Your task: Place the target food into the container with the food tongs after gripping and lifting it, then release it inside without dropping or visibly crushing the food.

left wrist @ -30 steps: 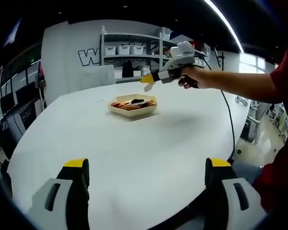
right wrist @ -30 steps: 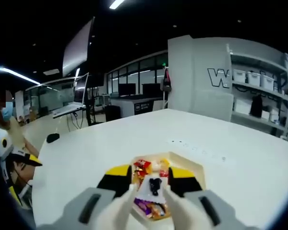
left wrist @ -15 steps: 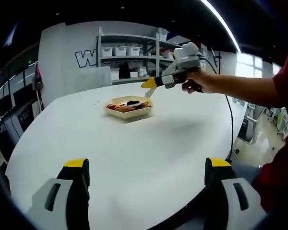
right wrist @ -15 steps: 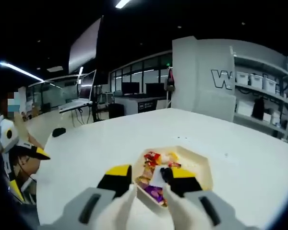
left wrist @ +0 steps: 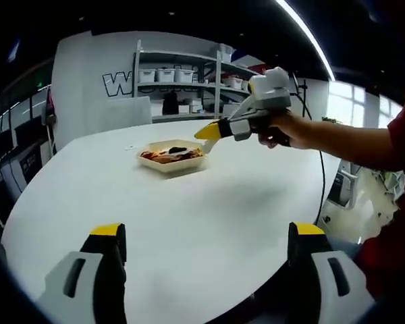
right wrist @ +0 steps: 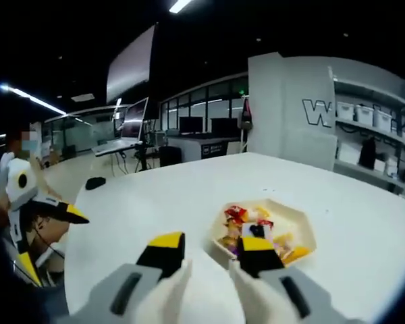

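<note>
A pale, shallow container [left wrist: 170, 164] of mixed coloured food [left wrist: 166, 154] sits far out on the white table [left wrist: 189, 209]. My left gripper [left wrist: 207, 233] is open and empty, low over the table's near edge. A hand holds my right gripper [left wrist: 212, 129] in the air just right of the container. In the right gripper view the container [right wrist: 287, 209] with its food [right wrist: 256, 233] lies ahead and to the right of the right gripper [right wrist: 209, 251]. White food tongs [right wrist: 175, 287] lie along the inner faces of its jaws, and nothing is between the tips.
Shelves with white bins [left wrist: 175, 73] stand behind the table. A small black object [right wrist: 94, 182] lies near the table's far left edge. Desks with monitors [right wrist: 189, 127] fill the room beyond. My left gripper [right wrist: 54, 233] shows at the left, held by a person.
The right gripper has drawn back and to the left from above the container, which now lies to the right of its jaws. Its jaw gap is unchanged. The left gripper stays open.
</note>
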A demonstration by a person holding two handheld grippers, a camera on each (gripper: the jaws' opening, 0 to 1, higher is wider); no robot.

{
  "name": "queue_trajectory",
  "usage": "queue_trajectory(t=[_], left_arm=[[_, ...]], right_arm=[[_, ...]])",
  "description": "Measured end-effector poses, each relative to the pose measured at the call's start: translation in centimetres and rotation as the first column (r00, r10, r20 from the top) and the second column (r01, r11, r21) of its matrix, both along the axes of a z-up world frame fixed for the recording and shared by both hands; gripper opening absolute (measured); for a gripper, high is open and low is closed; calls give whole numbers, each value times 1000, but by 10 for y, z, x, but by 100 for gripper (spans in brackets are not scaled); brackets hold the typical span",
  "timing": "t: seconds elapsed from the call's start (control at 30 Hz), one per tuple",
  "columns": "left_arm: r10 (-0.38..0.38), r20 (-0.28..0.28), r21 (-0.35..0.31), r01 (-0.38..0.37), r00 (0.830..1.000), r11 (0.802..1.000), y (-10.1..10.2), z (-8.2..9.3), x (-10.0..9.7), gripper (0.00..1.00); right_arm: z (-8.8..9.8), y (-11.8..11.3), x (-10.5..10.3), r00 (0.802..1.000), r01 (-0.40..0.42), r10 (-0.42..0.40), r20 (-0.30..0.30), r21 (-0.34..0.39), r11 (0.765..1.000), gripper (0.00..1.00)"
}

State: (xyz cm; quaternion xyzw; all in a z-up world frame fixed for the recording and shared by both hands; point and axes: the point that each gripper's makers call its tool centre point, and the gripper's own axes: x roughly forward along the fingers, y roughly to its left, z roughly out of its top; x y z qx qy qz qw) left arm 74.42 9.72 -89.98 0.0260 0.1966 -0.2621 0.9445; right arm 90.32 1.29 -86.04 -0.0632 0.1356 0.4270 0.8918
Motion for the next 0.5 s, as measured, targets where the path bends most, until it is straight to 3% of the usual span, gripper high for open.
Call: queue_trajectory(t=[0.17, 0.23, 0.3, 0.5], left_arm=[[-6, 12, -20, 7, 1000, 1000, -5, 2, 0, 95], [5, 16, -77, -3, 1000, 997, -10, 6, 2, 96], [5, 35, -86, -2, 999, 996, -12, 10, 4, 96], [24, 74, -21, -23, 997, 1000, -12, 17, 7, 95]], right_arm=[[-5, 4, -19, 1000, -17, 17, 19, -13, 1000, 25], [-7, 4, -24, 1000, -20, 20, 12, -11, 1000, 25], [-8, 3, -27, 1000, -21, 22, 16, -7, 1000, 25], [-6, 1, -37, 999, -37, 37, 8, 10, 999, 25]])
